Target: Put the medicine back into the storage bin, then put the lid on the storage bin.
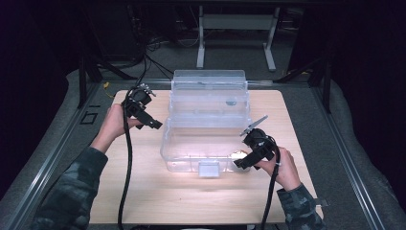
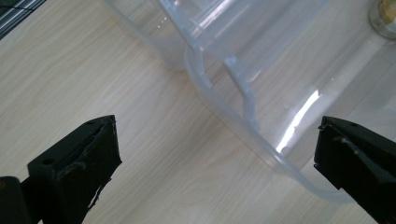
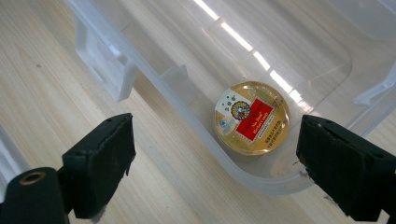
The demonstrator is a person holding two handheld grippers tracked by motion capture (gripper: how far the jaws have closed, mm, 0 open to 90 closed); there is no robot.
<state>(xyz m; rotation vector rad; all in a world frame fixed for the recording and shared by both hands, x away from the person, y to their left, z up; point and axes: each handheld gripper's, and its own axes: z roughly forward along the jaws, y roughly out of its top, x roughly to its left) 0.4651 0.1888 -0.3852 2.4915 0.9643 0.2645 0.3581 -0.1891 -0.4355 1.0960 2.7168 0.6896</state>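
1. Round jar (image 3: 252, 117) lies inside the clear plastic box (image 1: 178, 158), lid up, on the box floor in the corner nearest the bench's front-right part; in the high view it shows as a pale gold spot (image 1: 238, 155) just behind the box's front wall.
2. Its lid label has a red panel with small pale writing, too small to read, a round emblem beside it on a white patch, and a gold surround.
3. Right tongs (image 3: 215, 163) stand spread wide, one jaw over the bare bench outside the box's front wall, the other over the box's rounded corner. The jar sits between and beyond the jaws, untouched by either. In the high view these tongs (image 1: 242, 162) are at the box's front-right corner, held by the person's right hand (image 1: 282, 165).
4. Left tongs (image 2: 217, 154) are also spread, with nothing between the jaws; below them lie the bench's wood and the curved rim of the box. In the high view they (image 1: 155, 124) hang near the box's left side, toward the bench's back-left part, held by the left hand (image 1: 115, 125).
5. Box lid (image 1: 209, 91) stands open and upright at the back of the box, toward the bench's far edge; a latch tab (image 1: 208, 168) sits at the middle of the front wall.
6. Bench (image 1: 143, 191) is light wood; no other writing can be read.
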